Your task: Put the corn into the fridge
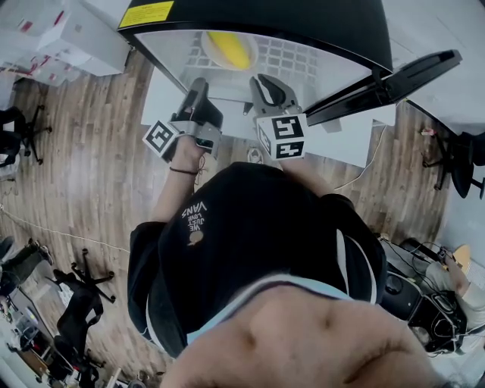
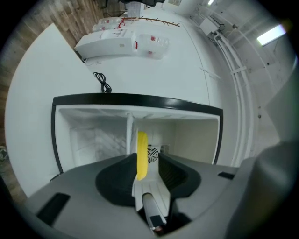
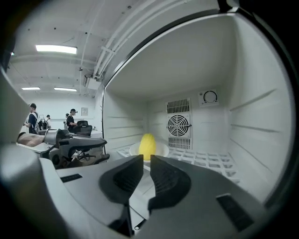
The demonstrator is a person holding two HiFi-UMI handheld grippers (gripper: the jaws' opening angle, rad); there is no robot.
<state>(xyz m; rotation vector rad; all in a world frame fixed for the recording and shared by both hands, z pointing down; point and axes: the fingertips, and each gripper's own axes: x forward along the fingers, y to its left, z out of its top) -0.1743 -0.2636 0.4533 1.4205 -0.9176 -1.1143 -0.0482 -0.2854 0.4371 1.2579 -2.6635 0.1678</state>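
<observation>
The yellow corn (image 1: 227,49) lies on a white plate (image 1: 206,47) on the wire shelf inside the open fridge (image 1: 250,19). In the right gripper view the corn (image 3: 147,145) sits in front of the back-wall fan, beyond my right gripper (image 3: 146,158). Its jaws stand nearly together with a thin gap and nothing between them. My left gripper (image 2: 147,158) is rolled on its side in front of the fridge (image 2: 135,99). Its jaws stand apart and empty, and the corn (image 2: 141,151) shows far off through the gap. Both grippers, left (image 1: 198,89) and right (image 1: 267,85), hover at the fridge mouth.
The fridge door (image 1: 394,79) hangs open to the right. White boxes (image 1: 68,34) lie on the wooden floor at the back left, and office chairs (image 1: 76,303) stand at the near left. My left gripper (image 3: 74,144) shows beside the right one, with people (image 3: 32,119) far behind.
</observation>
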